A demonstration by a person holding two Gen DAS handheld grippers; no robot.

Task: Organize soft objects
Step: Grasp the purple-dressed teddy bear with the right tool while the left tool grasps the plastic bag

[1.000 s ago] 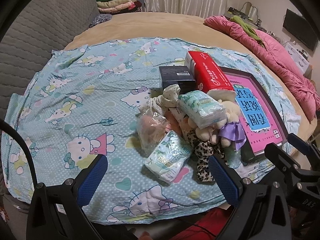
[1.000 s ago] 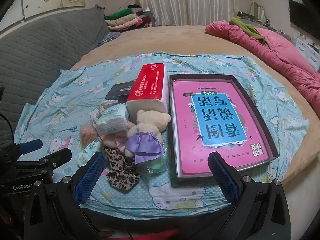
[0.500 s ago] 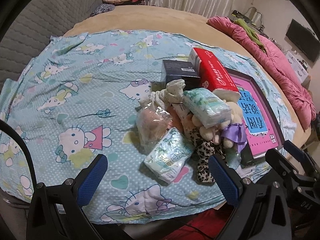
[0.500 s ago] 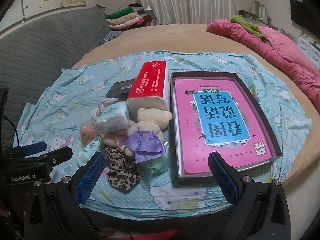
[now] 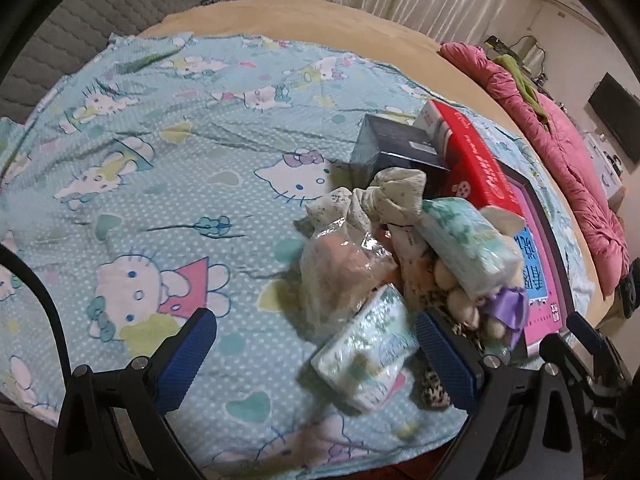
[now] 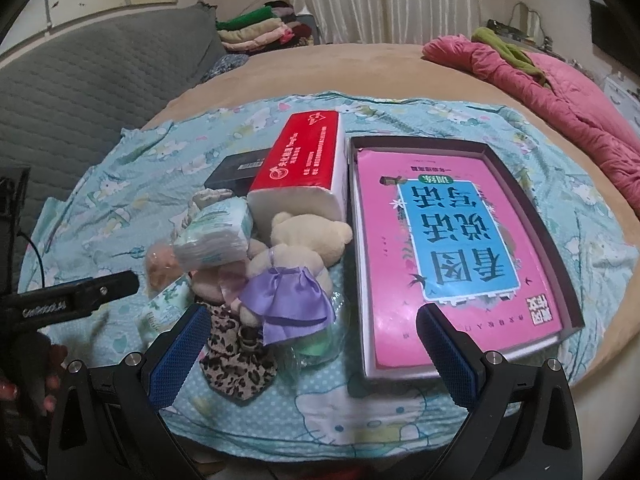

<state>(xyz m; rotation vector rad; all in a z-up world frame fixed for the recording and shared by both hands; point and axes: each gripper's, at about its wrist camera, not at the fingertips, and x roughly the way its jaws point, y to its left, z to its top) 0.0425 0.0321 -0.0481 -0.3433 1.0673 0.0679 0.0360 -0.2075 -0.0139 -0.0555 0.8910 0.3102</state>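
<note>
A heap of soft things lies on a cartoon-cat sheet point(image 5: 160, 184): two green tissue packs point(image 5: 368, 356) point(image 6: 216, 236), a clear bag with something pink point(image 5: 340, 264), a knotted cloth point(image 5: 384, 196), a beige teddy bear point(image 6: 304, 240) in a purple dress point(image 6: 288, 304), and a leopard-print cloth point(image 6: 236, 356). My left gripper point(image 5: 316, 356) is open, its fingers straddling the near tissue pack from just in front. My right gripper point(image 6: 312, 356) is open in front of the bear and leopard cloth. The left gripper point(image 6: 80, 296) also shows at the left of the right wrist view.
A red tissue box point(image 6: 304, 160), a black box point(image 6: 240, 172) and a dark tray point(image 6: 532, 208) holding a pink book point(image 6: 452, 252) lie beside the heap. A pink quilt point(image 6: 560, 92) lies at the right. A grey padded headboard point(image 6: 80, 92) and folded clothes point(image 6: 256, 32) stand behind.
My left gripper has moved forward and down toward the heap, so the near tissue pack now sits between its fingers. The right gripper has edged slightly closer.
</note>
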